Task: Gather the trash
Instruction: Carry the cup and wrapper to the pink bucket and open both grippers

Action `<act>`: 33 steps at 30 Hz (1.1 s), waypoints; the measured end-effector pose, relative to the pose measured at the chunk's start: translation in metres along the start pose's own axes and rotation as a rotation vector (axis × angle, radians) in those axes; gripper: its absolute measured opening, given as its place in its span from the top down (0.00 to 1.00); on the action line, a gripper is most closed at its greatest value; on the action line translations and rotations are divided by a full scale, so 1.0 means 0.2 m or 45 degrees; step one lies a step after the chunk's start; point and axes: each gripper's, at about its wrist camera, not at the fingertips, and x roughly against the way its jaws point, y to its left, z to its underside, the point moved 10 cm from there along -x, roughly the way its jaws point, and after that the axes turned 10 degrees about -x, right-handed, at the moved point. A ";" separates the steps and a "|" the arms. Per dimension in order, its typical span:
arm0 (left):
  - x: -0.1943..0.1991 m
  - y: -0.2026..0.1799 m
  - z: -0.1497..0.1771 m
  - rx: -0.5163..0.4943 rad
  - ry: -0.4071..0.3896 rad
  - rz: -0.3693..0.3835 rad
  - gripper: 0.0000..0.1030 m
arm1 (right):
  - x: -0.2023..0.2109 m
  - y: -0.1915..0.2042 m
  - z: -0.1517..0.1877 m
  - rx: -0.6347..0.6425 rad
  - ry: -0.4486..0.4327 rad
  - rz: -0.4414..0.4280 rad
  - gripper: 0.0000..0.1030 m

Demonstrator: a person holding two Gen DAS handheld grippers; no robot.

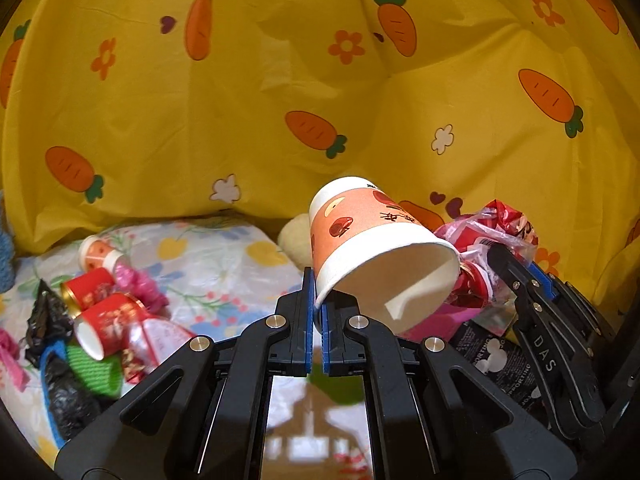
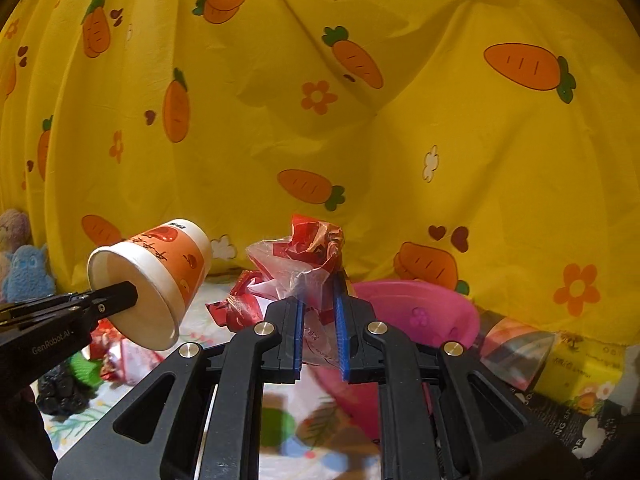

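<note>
Trash still scattered on the floral sheet [image 1: 224, 264] lies far left: red cups [image 1: 106, 320], black bag [image 1: 60, 396]. Centre, a paper cup [image 1: 360, 236] is pinched at its rim by the left hand-held gripper [image 1: 317, 312], mouth tilted rightward. Beside it, a crumpled plastic wrapper [image 2: 304, 256] is clenched in the right hand-held gripper [image 2: 319, 308]; the pink basin [image 2: 424, 308] sits just beyond, unobstructed.

Floral sheet [image 1: 224, 256], red cups [image 1: 108, 320], wrappers [image 1: 138, 280]

Bright, warm, even light on the yellow carrot-print curtain [image 1: 280, 92]; strong fisheye curvature, dark corners; items below it motion-blurred.
</note>
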 end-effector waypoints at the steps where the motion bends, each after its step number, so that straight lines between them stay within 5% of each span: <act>1: -0.06 -0.04 -0.02 -0.012 0.002 0.020 0.98 | -0.03 -0.04 -0.02 -0.005 -0.007 0.024 0.86; 13: -0.60 -0.30 -0.07 -0.090 0.089 0.157 0.98 | -0.30 -0.36 -0.06 -0.055 0.008 0.193 0.86; 33: -0.85 -0.38 0.01 -0.075 0.183 0.265 0.97 | -0.49 -0.48 0.01 -0.061 0.074 0.266 0.85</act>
